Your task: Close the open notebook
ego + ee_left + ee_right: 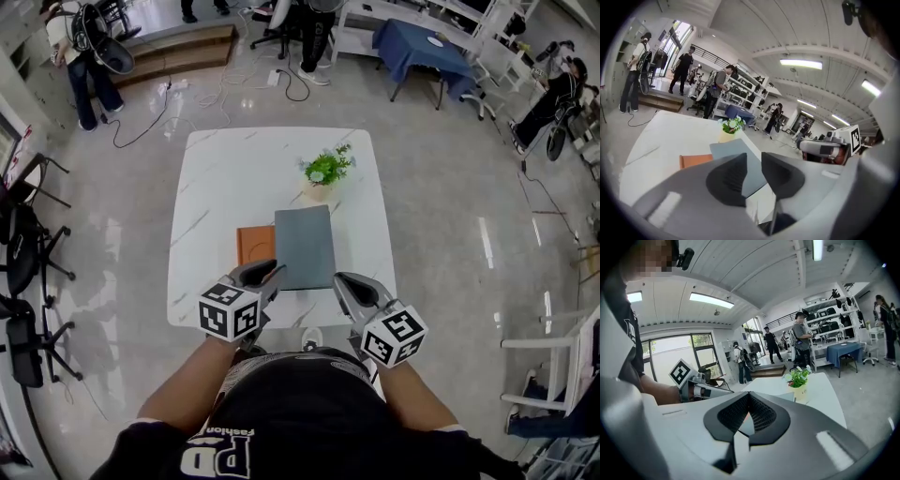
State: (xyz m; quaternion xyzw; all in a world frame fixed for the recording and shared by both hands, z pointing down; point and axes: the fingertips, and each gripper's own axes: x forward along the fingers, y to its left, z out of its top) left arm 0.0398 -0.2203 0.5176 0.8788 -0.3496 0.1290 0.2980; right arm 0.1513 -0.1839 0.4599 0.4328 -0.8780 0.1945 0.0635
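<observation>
A grey-blue notebook (303, 246) lies flat and closed on the white marble table (225, 178), with an orange book (255, 245) against its left side. Both grippers hover over the table's near edge, clear of the books. My left gripper (273, 273) is just off the notebook's near left corner, its jaws apart with nothing between them (753, 159). My right gripper (340, 279) is by the near right corner, its jaw tips meeting (749, 397). The left gripper view shows the notebook (736, 149) and orange book (696, 160) beyond the pads.
A small potted plant (326, 171) stands just behind the notebook. Black office chairs (28, 272) stand at the left of the room, a blue-covered table (417, 45) at the back. Cables (234, 80) lie on the floor, and several people stand behind.
</observation>
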